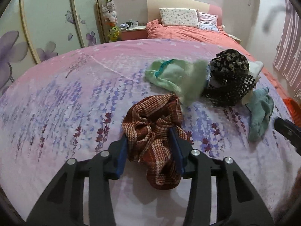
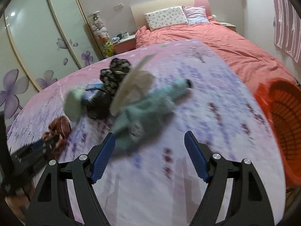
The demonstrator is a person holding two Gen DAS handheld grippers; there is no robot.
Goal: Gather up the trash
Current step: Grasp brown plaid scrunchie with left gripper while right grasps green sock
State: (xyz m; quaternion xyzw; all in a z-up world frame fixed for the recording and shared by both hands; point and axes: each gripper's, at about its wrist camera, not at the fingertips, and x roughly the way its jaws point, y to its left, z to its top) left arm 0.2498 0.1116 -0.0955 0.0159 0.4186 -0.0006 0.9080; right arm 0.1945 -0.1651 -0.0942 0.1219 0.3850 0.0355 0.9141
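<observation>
A crumpled red-brown woven cloth [image 1: 154, 116] lies on the lavender-print bedspread [image 1: 56, 103], and my left gripper [image 1: 148, 133] is shut on it, blue pads pressing both sides. Beyond it lie a light green cloth [image 1: 173, 75], a black patterned cloth [image 1: 229, 81] and a teal cloth [image 1: 260, 111]. The right wrist view is blurred. There my right gripper [image 2: 150, 134] hangs open over the bedspread, nothing between its fingers. The teal cloth [image 2: 143, 109] lies just beyond its left finger. A pale flat piece [image 2: 131, 88] rests on the pile.
An orange basket [image 2: 282, 116] stands at the bed's right edge. A coral duvet [image 2: 216, 41] and pillows [image 2: 165, 17] cover the far end. A wardrobe [image 1: 47, 18] with flower-print doors lines the left side. A nightstand [image 1: 131, 30] with mugs sits beside the headboard.
</observation>
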